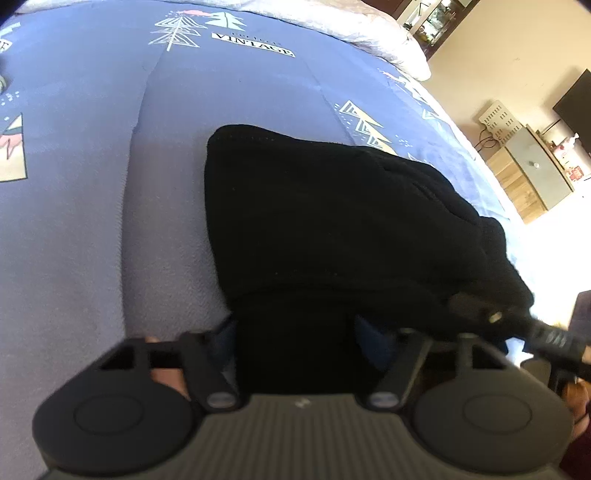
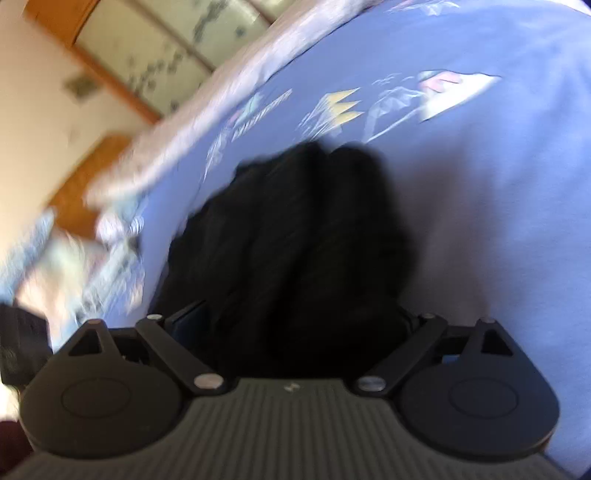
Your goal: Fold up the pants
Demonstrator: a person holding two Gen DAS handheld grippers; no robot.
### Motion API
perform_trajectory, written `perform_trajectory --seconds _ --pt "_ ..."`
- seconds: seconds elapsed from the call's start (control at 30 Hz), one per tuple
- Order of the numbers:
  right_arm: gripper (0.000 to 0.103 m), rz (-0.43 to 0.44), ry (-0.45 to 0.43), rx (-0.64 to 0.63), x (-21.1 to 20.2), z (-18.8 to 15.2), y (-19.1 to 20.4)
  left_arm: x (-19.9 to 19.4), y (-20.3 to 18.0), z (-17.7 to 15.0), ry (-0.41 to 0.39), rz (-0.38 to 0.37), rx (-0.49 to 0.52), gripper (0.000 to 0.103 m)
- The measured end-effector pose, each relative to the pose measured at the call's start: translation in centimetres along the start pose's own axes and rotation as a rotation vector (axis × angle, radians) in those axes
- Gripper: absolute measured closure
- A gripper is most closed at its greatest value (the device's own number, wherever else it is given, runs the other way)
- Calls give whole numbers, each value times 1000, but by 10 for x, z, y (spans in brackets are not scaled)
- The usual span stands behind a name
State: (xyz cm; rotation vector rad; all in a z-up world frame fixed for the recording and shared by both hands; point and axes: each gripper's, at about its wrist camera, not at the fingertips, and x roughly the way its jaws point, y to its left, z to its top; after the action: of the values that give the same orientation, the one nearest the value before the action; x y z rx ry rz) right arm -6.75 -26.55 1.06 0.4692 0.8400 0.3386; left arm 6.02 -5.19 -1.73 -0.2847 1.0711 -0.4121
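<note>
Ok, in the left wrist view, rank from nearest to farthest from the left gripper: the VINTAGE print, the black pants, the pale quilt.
1. Black pants, directly ahead, reaching between the fingers of the left gripper.
2. VINTAGE print, farther up the blue bedspread.
3. Pale quilt, along the bed's far edge.

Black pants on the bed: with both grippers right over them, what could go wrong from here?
1. The folded black pants lie near the edge of the blue bedspread; a nudge could slide them off.
2. The right hand-held gripper stands open close over the bundle and the view is blurred; its fingers might snag and undo the fold.
</note>
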Motion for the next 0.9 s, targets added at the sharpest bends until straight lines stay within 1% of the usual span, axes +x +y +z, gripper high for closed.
perform_trajectory --seconds 0.03,0.07,0.1,0.13,0.17,0.23,0.27,0.4,0.47,0.53,0.57,0.6,0.67,0.7,0.73,0.77,0.8,0.83,0.9 --pt "27 -17 4 -30 3 -1 10 -3 1 -1 1 -3 -5 57" --pt "39 -10 12 -22 3 -3 15 -6 2 -1 -1 -3 -9 61" --pt "43 -1 6 -4 0 -4 17 -9 1 -1 -7 0 -7 63" --pt "50 4 -6 4 -5 -6 19 -14 0 -1 -17 3 0 68" --pt "53 9 -23 2 -8 -6 23 -22 -2 -3 -37 5 12 75" --pt "56 20 -63 -37 -15 -6 36 -39 -13 -1 -94 -9 59 86" --pt "57 24 -82 -67 -14 -4 47 -48 -14 -2 -113 -20 68 86" --pt "58 76 -159 -161 -22 4 75 -88 -11 0 -211 -48 75 87" --pt "59 99 -197 -209 -18 6 86 -103 -4 -2 -242 -58 58 87" --pt "59 115 -223 -264 -16 2 96 -113 7 -7 -267 -52 39 87" --pt "59 120 -222 -276 -12 1 99 -115 14 -11 -274 -41 33 87" --pt "59 124 -202 -274 -5 -1 98 -114 20 -14 -271 -24 23 87" --pt "58 105 -133 -232 13 -3 93 -101 35 -22 -221 10 -24 86" --pt "58 88 -84 -199 26 -5 86 -92 42 -27 -180 23 -48 83" --pt "56 70 -30 -165 38 -9 79 -84 47 -32 -152 41 -62 73" --pt "48 54 5 -138 46 -13 72 -79 52 -37 -133 63 -73 60" --pt "45 50 24 -114 49 -15 65 -77 57 -40 -124 74 -85 55" --pt "39 66 36 -83 49 -15 58 -77 63 -37 -123 71 -94 49" --pt "34 106 27 -18 42 -9 42 -81 69 -35 -130 59 -112 46"
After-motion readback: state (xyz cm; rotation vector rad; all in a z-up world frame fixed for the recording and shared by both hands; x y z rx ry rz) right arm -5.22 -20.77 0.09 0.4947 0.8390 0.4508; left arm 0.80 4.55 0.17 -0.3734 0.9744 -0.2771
